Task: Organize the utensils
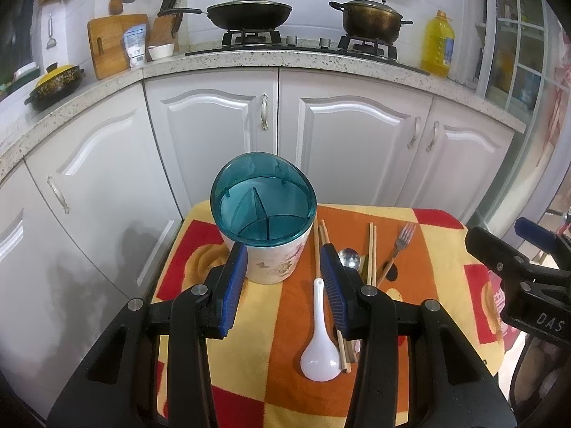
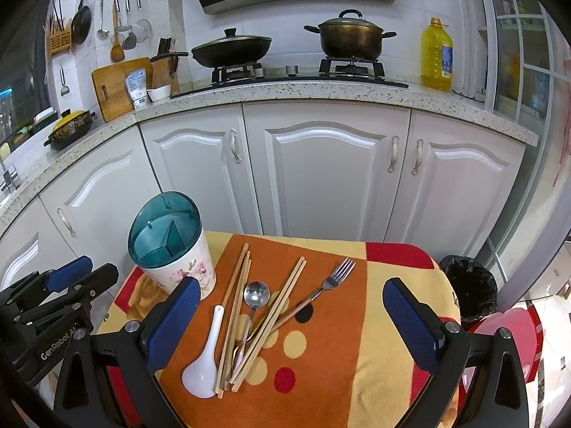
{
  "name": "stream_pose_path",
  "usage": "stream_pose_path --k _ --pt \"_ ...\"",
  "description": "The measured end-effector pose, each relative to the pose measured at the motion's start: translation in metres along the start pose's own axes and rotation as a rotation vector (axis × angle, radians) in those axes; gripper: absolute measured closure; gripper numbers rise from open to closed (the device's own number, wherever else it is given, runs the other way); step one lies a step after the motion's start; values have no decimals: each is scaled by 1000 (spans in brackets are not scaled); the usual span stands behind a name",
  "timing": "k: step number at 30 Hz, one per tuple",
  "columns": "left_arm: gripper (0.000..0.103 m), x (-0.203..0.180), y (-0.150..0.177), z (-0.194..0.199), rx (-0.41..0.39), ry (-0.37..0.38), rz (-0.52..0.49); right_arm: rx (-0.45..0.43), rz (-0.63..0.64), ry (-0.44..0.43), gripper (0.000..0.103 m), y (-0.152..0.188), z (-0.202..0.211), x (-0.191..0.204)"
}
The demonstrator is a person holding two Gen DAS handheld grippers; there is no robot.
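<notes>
- In the right wrist view the left gripper (image 2: 67, 278) shows at the left edge, low in the frame, beside the table; in its own view its blue pads (image 1: 233, 285) stand spread with nothing between them
- The utensil holder (image 2: 178, 260), a flowered white cup with a divided teal insert, stands upright at the left of the patterned cloth (image 2: 321, 356); no utensils show inside it
- Right of it, near frame centre, lie the white soup spoon (image 2: 203, 363), wooden chopsticks (image 2: 235, 314), a metal spoon (image 2: 255, 296), more chopsticks and a fork (image 2: 332, 278), overlapping one another
- The right gripper (image 2: 289, 328) fills the bottom of its view, its jaws wide apart, holding nothing, above the cloth
- A black bin (image 2: 467, 289) sits at the right, beyond the table edge
</notes>
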State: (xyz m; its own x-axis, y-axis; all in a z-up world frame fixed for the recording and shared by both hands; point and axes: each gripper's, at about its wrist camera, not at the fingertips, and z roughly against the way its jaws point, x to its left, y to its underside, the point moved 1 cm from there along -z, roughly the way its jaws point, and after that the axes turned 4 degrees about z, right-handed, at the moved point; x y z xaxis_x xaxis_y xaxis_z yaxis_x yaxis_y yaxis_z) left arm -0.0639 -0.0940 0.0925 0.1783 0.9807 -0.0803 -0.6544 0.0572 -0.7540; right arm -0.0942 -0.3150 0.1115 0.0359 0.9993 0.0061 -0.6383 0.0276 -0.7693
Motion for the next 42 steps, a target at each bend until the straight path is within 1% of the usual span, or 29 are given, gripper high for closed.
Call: stream_pose_path --k 15,25,42 --pt "61 -2 2 -5 9 -8 -5 0 -16 24 1 4 -4 -5" --pt "61 -4 5 -7 16 -10 -16 21 -35 5 1 8 -9 -9" --pt "61 -7 3 -7 3 -10 -16 16 -49 0 1 8 -8 -12"
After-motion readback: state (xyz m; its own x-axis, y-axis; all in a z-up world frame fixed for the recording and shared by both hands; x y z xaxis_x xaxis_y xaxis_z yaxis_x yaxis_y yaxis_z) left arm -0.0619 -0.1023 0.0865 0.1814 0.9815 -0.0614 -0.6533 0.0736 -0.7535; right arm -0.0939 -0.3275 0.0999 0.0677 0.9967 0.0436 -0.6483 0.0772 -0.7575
